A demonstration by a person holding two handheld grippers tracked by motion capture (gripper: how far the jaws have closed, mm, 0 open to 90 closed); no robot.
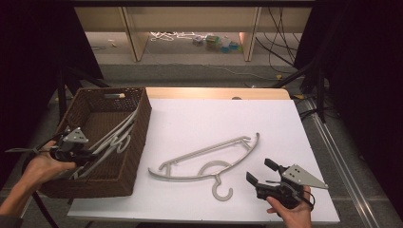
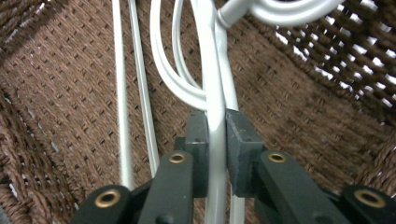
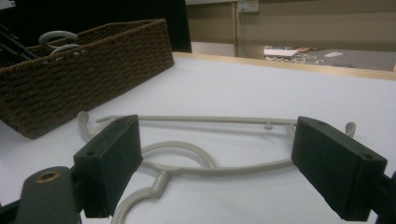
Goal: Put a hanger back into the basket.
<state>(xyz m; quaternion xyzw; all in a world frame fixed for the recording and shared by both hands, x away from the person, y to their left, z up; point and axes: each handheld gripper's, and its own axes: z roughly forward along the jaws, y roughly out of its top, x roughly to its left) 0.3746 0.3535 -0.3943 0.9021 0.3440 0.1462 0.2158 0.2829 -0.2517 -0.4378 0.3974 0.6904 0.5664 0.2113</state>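
Observation:
A grey plastic hanger [image 1: 209, 159] lies flat on the white table top, hook toward the front edge. Just right of its hook, my right gripper [image 1: 259, 171] is held open with nothing between its pads; in the right gripper view the hanger [image 3: 196, 119] lies beyond those wide-apart jaws [image 3: 217, 140]. My left gripper [image 1: 90, 156] reaches into the brown wicker basket [image 1: 142, 118], where several white hangers lie. In the left gripper view its pads [image 2: 216, 135] press on both sides of one white hanger's bar [image 2: 212, 70], above the basket's woven floor.
The basket stands at the table's left edge, and its wall [image 3: 93, 70] rises left of the right gripper. A wooden strip [image 1: 214, 92] borders the table's far side. Cables and small items lie on the floor beyond. Dark curtains hang on both sides.

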